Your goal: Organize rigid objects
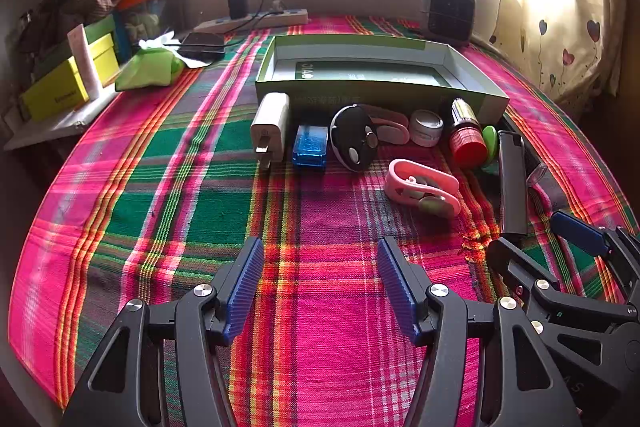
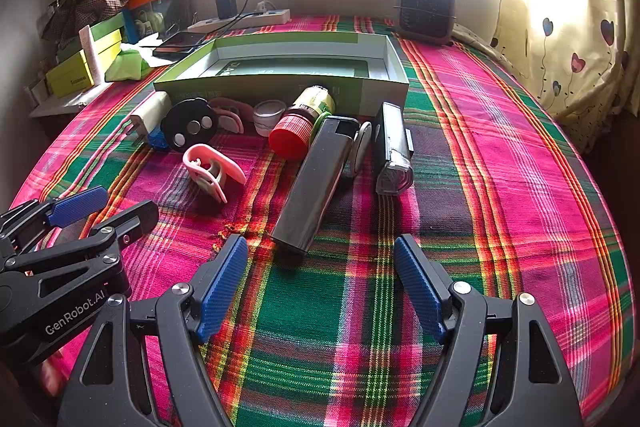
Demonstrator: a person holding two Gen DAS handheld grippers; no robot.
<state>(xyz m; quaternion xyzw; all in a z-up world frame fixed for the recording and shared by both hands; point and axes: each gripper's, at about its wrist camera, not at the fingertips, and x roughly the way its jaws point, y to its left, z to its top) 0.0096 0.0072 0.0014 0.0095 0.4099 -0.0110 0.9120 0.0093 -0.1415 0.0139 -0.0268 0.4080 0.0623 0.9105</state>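
Evidently nothing is sorted yet: the box (image 1: 380, 67) sits empty, every item lies on the cloth before it, and both tongs (image 1: 320, 287) (image 2: 320, 283) gape, released.

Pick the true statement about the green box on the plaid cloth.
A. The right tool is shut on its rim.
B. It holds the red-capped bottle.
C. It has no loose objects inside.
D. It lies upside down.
C: the box sits open side up with only its printed floor showing, while the bottle and the other items lie on the cloth in front of it, and the right tool is open, well short of it.
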